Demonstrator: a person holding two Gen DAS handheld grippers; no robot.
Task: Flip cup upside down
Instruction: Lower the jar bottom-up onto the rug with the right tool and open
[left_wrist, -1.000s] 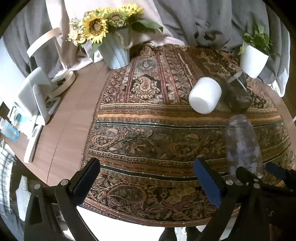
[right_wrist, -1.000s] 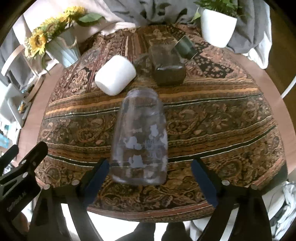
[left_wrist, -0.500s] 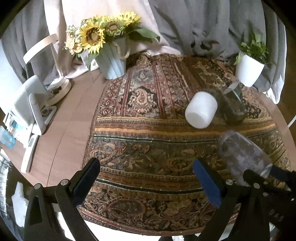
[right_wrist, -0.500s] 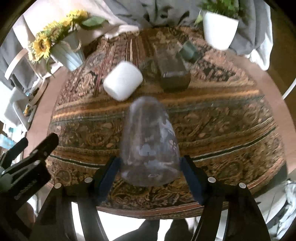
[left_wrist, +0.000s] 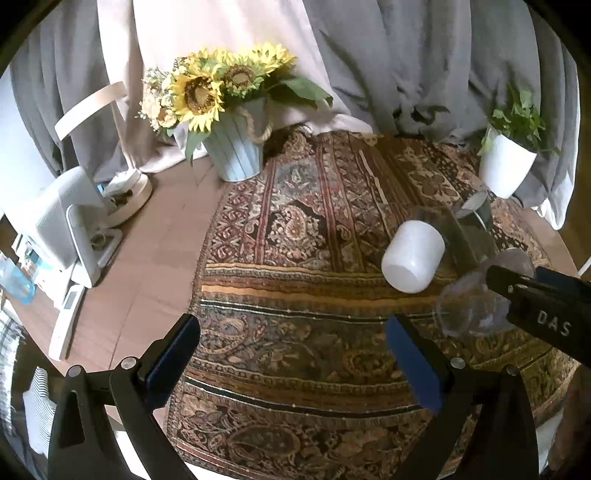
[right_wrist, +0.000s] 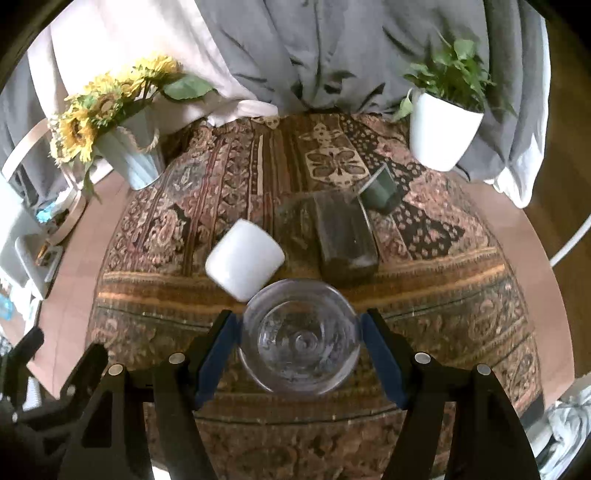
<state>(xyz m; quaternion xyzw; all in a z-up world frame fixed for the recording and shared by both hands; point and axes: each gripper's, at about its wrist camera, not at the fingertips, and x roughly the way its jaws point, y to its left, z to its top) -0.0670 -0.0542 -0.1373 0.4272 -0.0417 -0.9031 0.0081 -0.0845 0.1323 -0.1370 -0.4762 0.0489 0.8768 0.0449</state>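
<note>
Now the right gripper (right_wrist: 299, 347) clamps the clear cup (right_wrist: 300, 341), axis along its fingers toward 12 o'clock; left gripper (left_wrist: 291, 354) gapes empty.

The clear glass cup (right_wrist: 300, 339) is tipped on its side above the patterned cloth, mouth facing the right wrist camera

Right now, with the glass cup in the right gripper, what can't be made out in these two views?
- Clear glass cup, right wrist view: seen end-on, so whether mouth or base faces the camera is unclear.
- Same cup, left wrist view: the right gripper's black finger covers part of it.
- Dark glass behind the white cup: its outline is murky against the patterned cloth.
- Green cup: too small to see inside.
</note>
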